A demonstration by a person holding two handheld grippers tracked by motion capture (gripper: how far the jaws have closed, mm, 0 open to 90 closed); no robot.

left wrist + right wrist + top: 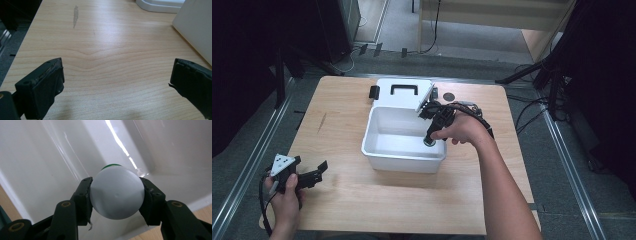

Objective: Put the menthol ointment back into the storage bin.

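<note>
A white open box (377, 150) stands mid-table with its lid (402, 92) folded back behind it. My right gripper (430, 141) points down into the box's right side. In the right gripper view my right gripper (117, 195) is shut on a round white cap (116, 195) of a bottle, with a green edge (111, 165) showing below it, above the box's glossy floor (62, 157). My left gripper (314, 172) rests at the table's front left, held by a hand. Its jaws stand wide apart over bare wood, and my left gripper (116, 82) holds nothing.
The wooden table (337, 200) has a dark scuff (75, 15) on its left side. A small black object (374, 92) lies left of the lid and a dark disc (449, 96) to its right. The box wall (197, 27) stands close on the left gripper's right.
</note>
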